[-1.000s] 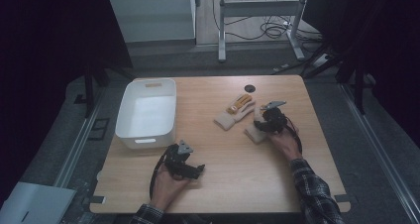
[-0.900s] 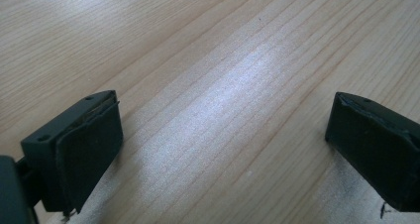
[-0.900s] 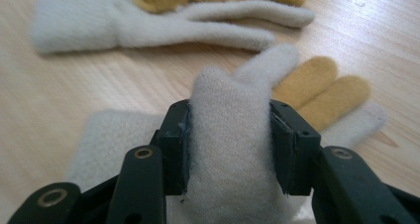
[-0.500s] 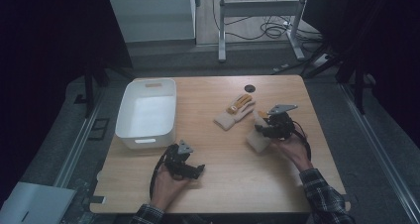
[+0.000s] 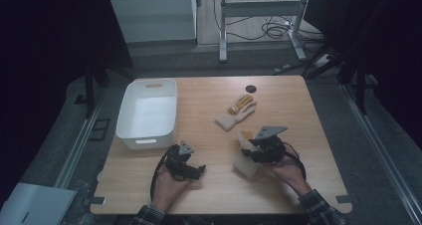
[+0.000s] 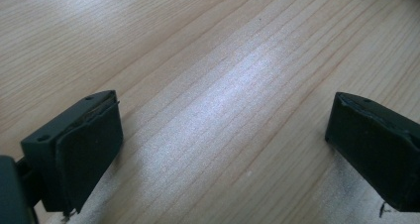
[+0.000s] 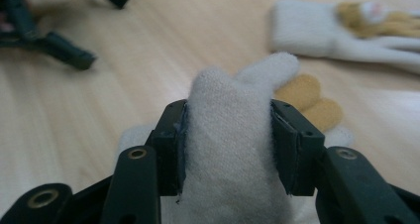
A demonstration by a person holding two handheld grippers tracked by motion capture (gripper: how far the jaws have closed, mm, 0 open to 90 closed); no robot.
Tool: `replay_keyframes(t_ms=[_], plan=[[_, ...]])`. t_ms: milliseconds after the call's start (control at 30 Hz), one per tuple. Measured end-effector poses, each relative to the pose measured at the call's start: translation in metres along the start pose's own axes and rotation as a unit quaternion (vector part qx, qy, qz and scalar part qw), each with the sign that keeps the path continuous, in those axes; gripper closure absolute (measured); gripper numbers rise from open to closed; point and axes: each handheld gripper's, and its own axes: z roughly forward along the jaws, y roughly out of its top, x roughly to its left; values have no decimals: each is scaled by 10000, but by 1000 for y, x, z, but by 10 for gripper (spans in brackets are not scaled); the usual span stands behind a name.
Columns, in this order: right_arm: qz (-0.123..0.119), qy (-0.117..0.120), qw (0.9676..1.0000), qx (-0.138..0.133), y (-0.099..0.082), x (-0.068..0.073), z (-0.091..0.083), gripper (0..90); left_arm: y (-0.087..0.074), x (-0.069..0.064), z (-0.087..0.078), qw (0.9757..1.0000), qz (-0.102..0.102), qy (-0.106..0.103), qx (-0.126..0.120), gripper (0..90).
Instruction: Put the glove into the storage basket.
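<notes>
While the person's forearms enter from the near edge of the pale wooden worktop (image 5: 298,100), the inventory runs as follows, nearest first.

Left gripper (image 5: 191,171): black, held low over the near part of the worktop in the left hand (image 5: 169,185); jaws wide apart with bare wood grain between them, nothing held.

Right gripper (image 5: 249,153): black, with a grey three-cornered plate on top, held in the right hand (image 5: 288,172) to the right of the left gripper and well apart from it. Jaws clamped on a cream knitted glove with mustard-yellow fingertips (image 7: 233,135); the pads press into both sides of the fabric, having just eased slightly wider. In the high view, the glove hangs from the jaws near the worktop's middle, its lower end at or just above the wood; contact cannot be told.

Second cream knitted glove with yellow fingers (image 5: 236,111): lying flat on the worktop beyond the right gripper, apart from the held one.

White rectangular plastic tub (image 5: 127,130): standing at the left side of the worktop, beyond the left gripper.

Small black round disc (image 5: 251,88): near the far edge of the worktop.
</notes>
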Motion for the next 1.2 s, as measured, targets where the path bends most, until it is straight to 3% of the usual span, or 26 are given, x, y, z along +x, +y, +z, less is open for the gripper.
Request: replay_keyframes(t_ms=[200, 300, 433, 533, 867, 1067, 1200], plan=[[-61, 211, 9996, 160, -9, 13, 18, 493, 0, 0, 0, 10000, -2, 1, -2, 13], [60, 419, 9985, 348, -19, 15, 32, 391, 0, 0, 0, 10000, 15, 1, 13, 13], [156, 490, 9982, 313, -14, 14, 28, 308, 0, 0, 0, 10000, 40, 0, 36, 13], [220, 487, 9984, 177, -8, 9, 21, 296, 0, 1, -1, 10000, 43, -1, 41, 12], [460, -24, 9989, -71, 7, -26, 23, 343, 0, 0, 0, 10000, 25, 1, 30, 12], [627, -207, 9976, -222, 19, -46, 34, 381, 0, 0, 0, 10000, 21, 2, 27, 13], [639, -403, 9969, -212, 34, -63, 52, 400, 0, 0, 0, 10000, 22, 2, 27, 12]])
